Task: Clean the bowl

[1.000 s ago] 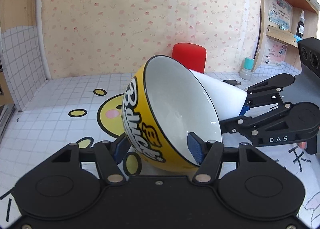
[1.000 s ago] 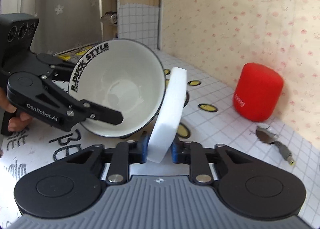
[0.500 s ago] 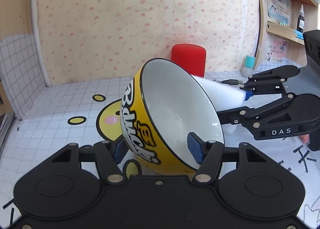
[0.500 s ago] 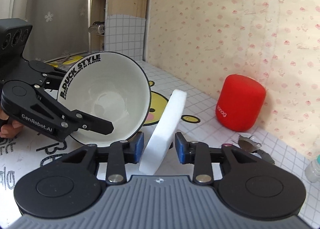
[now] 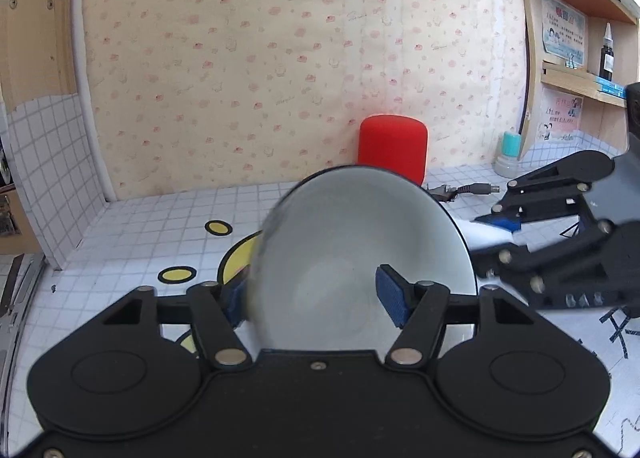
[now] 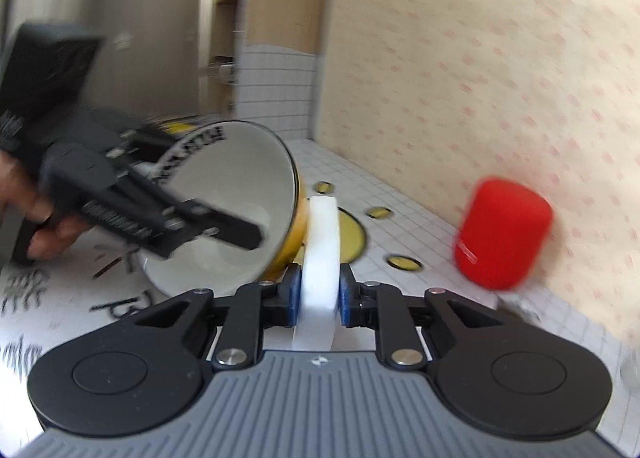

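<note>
Bowl (image 5: 360,254) tilted over desk (image 5: 132,234), rim pinched in my left tongs (image 5: 316,298) | right tongs (image 6: 319,296) clamp sponge (image 6: 320,254) at bowl's outer wall, 3 o'clock | step: wiping, I judge | next: swing sponge into cavity.

Left gripper (image 5: 316,298): matte black body, two round housings, silver screws at the linkage pivots, blue ribbed pads (image 5: 394,300) on the jaws. Right gripper (image 6: 319,294): black linkages again, grey ribbed plate behind, silver pivot screws, blue pads. Bare-skinned hand (image 6: 38,218) at the left gripper's handle, white lettering blurred.
</note>
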A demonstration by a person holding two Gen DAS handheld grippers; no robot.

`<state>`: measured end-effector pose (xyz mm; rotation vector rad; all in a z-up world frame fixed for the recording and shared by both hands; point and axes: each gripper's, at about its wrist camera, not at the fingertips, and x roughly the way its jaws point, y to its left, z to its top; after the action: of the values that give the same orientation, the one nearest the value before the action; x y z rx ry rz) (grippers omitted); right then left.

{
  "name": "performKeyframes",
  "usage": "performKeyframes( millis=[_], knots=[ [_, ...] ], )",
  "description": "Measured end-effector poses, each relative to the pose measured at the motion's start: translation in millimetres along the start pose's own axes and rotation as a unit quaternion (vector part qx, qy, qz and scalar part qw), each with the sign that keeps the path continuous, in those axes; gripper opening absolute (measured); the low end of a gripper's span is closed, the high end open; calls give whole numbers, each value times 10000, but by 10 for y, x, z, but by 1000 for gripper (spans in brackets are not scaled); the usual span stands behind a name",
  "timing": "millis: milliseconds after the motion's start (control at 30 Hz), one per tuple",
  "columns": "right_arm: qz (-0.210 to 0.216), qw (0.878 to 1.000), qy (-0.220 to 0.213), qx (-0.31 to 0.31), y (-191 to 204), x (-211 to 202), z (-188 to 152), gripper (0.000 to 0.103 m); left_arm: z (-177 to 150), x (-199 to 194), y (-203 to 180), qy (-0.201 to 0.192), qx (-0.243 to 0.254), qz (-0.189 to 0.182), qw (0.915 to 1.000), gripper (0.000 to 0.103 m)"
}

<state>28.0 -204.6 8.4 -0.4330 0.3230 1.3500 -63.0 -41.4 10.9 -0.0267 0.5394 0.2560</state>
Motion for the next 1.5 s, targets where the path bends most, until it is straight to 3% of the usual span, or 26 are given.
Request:
performKeyframes(
  millis=[133, 400, 667, 900, 1100, 1400, 1500],
  knots=[
    [-9, 10000, -26, -41, 9, -5, 3, 21, -37, -16, 54, 14, -203, -63, 9998, 69],
    [-234, 9996, -112, -140, -14, 69, 67, 21, -47, -67, 23, -83, -131, 52, 9999, 50],
    [-157, 9990, -284, -298, -144, 153, 220, 21, -90, -133, -32, 18, -93, 203, 9997, 51],
    [147, 9981, -251, -543, -157, -8, 147, 21, -108, -144, -45, 64, -174, 278, 9994, 51],
    [144, 9973, -576, -431, -216, -145, 181, 21, -109, -113, -104, 142, -83, 313, 9994, 51],
    [97, 9978, -367, -552, -191, -107, 144, 21, -124, -104, -114, 165, -120, 363, 9991, 52],
    [77, 9979, -299, -562, -176, -63, 137, 21, -122, -84, -111, 208, -95, 340, 9992, 57]
  ],
)
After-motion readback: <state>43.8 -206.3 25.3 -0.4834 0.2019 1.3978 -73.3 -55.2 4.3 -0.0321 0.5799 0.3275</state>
